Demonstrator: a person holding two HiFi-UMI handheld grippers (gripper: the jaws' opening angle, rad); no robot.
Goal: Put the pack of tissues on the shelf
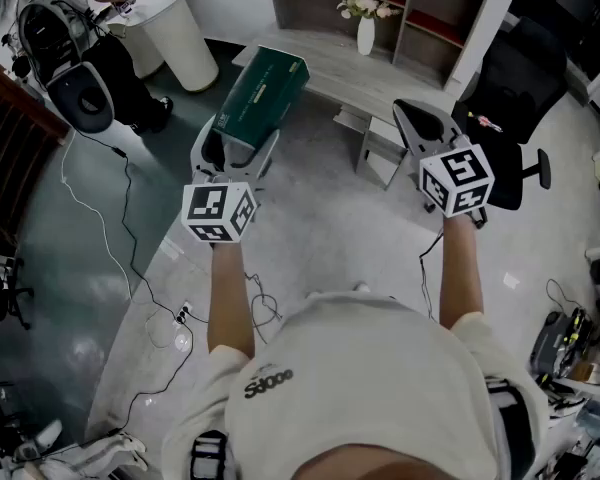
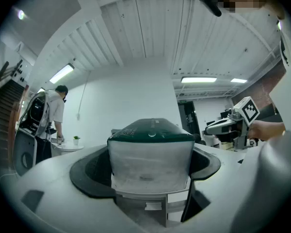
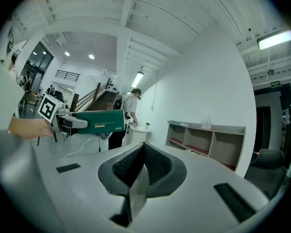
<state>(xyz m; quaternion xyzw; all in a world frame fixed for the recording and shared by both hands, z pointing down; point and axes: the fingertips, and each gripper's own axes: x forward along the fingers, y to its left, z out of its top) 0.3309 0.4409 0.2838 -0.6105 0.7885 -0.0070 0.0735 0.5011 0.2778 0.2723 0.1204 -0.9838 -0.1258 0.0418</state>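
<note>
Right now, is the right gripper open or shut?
Shut. The right gripper shows its jaws pressed together with nothing between them.

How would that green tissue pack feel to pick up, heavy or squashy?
Probably light: the pack of tissues juts well beyond the left gripper, gripped at one end, without sagging. Likely soft: its end looks rounded between the jaws. Its shiny wrap may be slippery.

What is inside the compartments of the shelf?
The shelf shows three open compartments in the right gripper view. Nothing is seen in them, only reddish floors. The corners behind the dividers are hidden, so something small there cannot be excluded.
</note>
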